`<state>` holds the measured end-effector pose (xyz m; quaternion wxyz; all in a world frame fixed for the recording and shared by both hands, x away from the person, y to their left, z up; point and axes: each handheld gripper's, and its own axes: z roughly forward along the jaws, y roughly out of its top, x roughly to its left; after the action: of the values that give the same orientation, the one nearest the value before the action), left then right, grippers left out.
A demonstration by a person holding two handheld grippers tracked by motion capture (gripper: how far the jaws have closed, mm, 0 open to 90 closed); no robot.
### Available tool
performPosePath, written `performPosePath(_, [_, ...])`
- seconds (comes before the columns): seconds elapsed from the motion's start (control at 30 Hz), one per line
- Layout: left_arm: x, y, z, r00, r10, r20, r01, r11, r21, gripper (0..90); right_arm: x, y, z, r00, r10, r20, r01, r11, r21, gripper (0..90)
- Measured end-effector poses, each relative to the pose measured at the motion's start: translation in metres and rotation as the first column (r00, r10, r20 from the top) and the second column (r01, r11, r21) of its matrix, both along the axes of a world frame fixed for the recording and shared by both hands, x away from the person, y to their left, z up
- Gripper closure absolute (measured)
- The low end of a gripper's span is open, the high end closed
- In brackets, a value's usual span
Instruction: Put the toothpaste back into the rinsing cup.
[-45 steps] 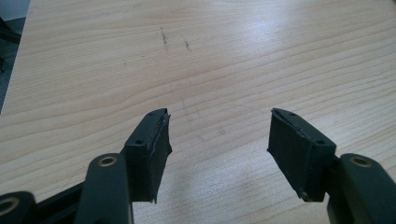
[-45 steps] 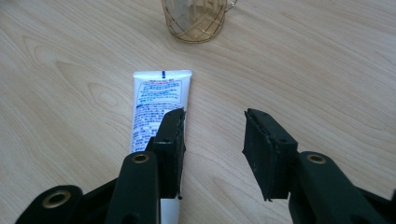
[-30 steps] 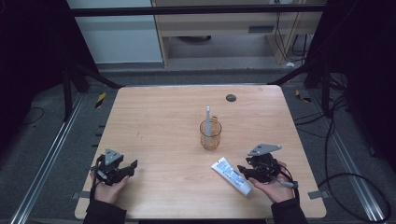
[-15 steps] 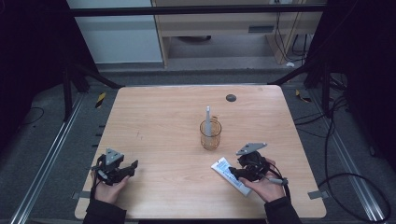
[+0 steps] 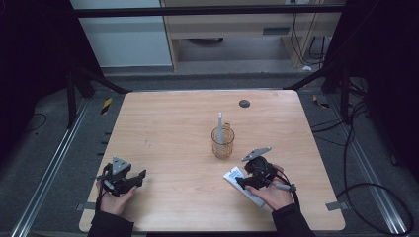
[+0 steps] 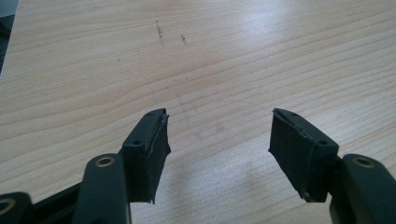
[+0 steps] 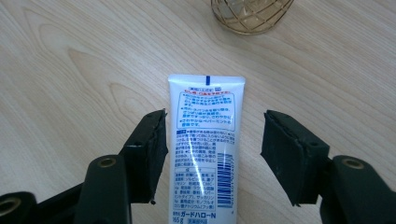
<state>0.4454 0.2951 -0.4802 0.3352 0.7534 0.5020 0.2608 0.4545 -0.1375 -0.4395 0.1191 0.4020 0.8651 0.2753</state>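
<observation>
R gripper (image 7: 212, 140) jaws wide, straddling 1 toothpaste tube (image 7: 204, 149) — nothing gripped.

Right gripper view: the 2 black pads sit either side of the white tube w/ gaps on both sides, no contact; the tube lies flat on the wooden table (image 7: 70, 70), crimped end pointing away from the gripper toward the base of 1 gold wire cup (image 7: 251, 16) a bit beyond. High view: R gripper (image 5: 245, 181) over the tube (image 5: 236, 177) near the table's front-right, tube lying at a diagonal; the wire cup (image 5: 223, 143) stands upright near it, toward table centre, w/ 1 white stick-like item (image 5: 220, 122) upright inside — too small to tell what. L gripper (image 6: 218, 140) jaws also wide, 2 pads over bare wood; in the high view it (image 5: 140, 176) sits front-left, well apart from tube & cup. 1 small dark disc (image 5: 244, 103) lies near the far edge.
</observation>
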Motion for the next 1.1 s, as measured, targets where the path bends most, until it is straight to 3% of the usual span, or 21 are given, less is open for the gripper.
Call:
performPosePath(0.37, [-0.001, 0.000, 0.000, 1.0000, -0.003, 0.000, 0.003, 1.0000, 0.002, 36.4, 0.006, 0.007, -0.014, 0.9979, -0.009, -0.063, 0.007, 1.000, -0.029, 39.0])
performPosePath(1.1, [0.001, -0.001, -0.001, 1.0000, -0.008, -0.006, 0.008, 0.9999, 0.009, 36.3, 0.015, 0.015, -0.030, 0.9925, 0.009, -0.122, -0.019, 0.997, -0.079, 37.1])
